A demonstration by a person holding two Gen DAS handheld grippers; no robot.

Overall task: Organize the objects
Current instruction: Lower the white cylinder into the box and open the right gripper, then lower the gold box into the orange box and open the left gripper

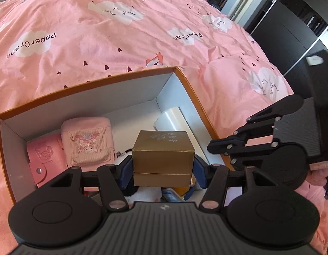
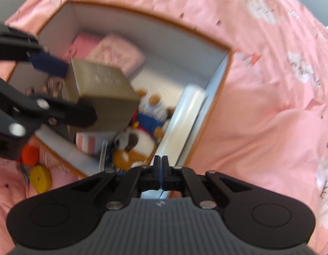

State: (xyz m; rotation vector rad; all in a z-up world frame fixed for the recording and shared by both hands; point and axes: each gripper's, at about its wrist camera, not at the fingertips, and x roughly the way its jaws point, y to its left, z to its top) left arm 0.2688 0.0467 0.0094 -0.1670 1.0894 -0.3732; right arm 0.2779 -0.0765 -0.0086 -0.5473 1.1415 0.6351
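Note:
My left gripper (image 1: pixel 163 171) is shut on a gold box (image 1: pixel 162 158) and holds it over the open orange-rimmed cardboard box (image 1: pixel 191 85) on the pink bed. The gold box (image 2: pixel 102 93) and the left gripper (image 2: pixel 64 89) also show in the right wrist view. The cardboard box (image 2: pixel 142 14) holds a pink wallet (image 1: pixel 44 159), a pink pouch (image 1: pixel 87 140), a white roll (image 1: pixel 172 120) and plush toys (image 2: pixel 138 136). My right gripper (image 2: pixel 161 175) is shut and empty above the box's near right edge; in the left wrist view it (image 1: pixel 213 146) is beside the box's right wall.
The pink bedspread (image 1: pixel 121 42) with cloud prints lies all around the box. An orange ball (image 2: pixel 30 155) and a yellow disc (image 2: pixel 40 178) lie on the bed left of the box. Dark furniture (image 1: pixel 291 27) stands beyond the bed at right.

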